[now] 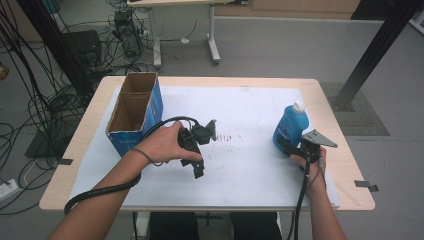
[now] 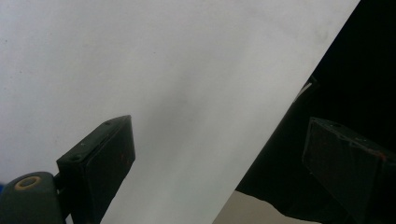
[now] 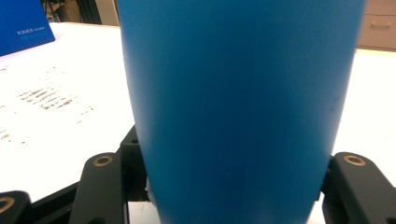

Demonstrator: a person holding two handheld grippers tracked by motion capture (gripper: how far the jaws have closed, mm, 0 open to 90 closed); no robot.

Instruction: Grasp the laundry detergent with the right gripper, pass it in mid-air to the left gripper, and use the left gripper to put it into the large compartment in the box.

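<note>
The right claw [image 1: 295,148] is gripping a blue bottle [image 1: 290,126] low on its body, with the jaws pressing on either side of it. In the right gripper view the bottle [image 3: 238,107] is standing squarely between the two jaw arms and rising straight ahead of them, its white cap topmost in the high view. It is resting upright on the white sheet [image 1: 250,110] covering the table, directly in front of this claw.

The left claw [image 1: 197,160] is lying idle under the person's left hand [image 1: 162,145], jaws wide apart and holding nothing; the left gripper view is showing bare sheet between its pads [image 2: 100,163]. An open cardboard box [image 1: 134,112] is standing just beyond that claw, well apart from the bottle.

Judgement: the step in hand appears to be lifting the bottle, probably toward the box. The grip is sitting low, so the tall body above the jaws is likely to tip once it is clear of the sheet. The person should be keeping the pressure steady, raising it straight up before carrying it across, and holding it upright. The left claw should be staying clear of the path, or steadying the box if needed.
</note>
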